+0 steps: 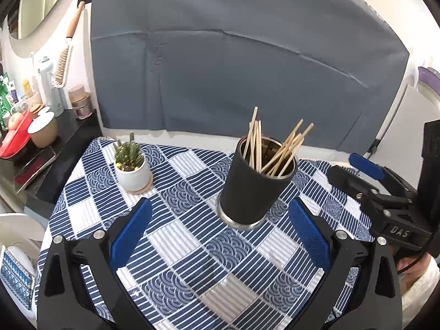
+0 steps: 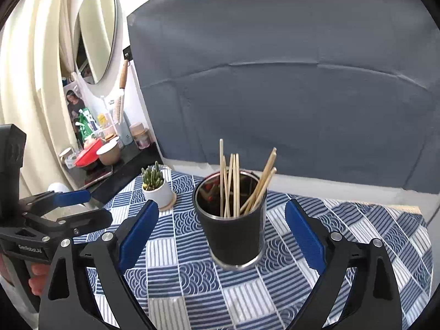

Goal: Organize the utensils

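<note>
A black cup with a steel rim stands on the blue-and-white cloth and holds several wooden chopsticks. It also shows in the right wrist view, with the chopsticks upright inside. My left gripper is open and empty, just in front of the cup. My right gripper is open and empty, its fingers on either side of the cup without touching it. The right gripper also shows at the right edge of the left wrist view, and the left gripper at the left edge of the right wrist view.
A small cactus in a white pot stands on a coaster at the back left of the table. A dark side counter with bowls, bottles and jars lies to the left. A grey fabric backdrop hangs behind the table.
</note>
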`<state>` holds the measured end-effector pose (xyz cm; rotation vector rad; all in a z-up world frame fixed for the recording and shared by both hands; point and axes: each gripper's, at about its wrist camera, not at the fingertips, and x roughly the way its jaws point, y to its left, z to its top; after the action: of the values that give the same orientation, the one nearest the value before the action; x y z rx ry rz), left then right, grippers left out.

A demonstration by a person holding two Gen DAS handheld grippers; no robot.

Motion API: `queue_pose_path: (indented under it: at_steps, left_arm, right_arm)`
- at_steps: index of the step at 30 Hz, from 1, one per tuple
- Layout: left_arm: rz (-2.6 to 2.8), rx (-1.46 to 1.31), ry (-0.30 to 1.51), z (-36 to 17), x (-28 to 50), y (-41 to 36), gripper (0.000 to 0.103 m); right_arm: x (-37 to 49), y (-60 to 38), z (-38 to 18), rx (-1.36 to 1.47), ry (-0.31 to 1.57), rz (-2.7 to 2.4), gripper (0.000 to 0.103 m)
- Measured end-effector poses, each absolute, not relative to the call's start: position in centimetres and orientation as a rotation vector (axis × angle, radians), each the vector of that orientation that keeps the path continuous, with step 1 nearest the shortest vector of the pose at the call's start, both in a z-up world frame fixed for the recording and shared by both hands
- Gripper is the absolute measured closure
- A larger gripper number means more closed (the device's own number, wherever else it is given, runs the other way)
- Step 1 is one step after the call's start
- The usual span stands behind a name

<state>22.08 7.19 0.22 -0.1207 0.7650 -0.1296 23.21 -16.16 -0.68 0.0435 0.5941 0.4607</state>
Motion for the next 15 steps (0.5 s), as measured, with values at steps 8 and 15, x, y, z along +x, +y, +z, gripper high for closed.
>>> queue_pose_path:
  at_steps: [8, 15]
  left_arm:
    - [-0.178, -0.094, 0.789, -0.7, 17.9, 7.7, 0.006]
    - [-0.184, -0.077, 0.797, 0.0, 14.5, 8.0, 0.006]
  right_arm:
    - [18.4, -16.7, -0.9, 0.073, 0.612, 0.379, 0.012]
    - [14.4, -16.8, -0.7, 0.063, 0.615, 0.343, 0.011]
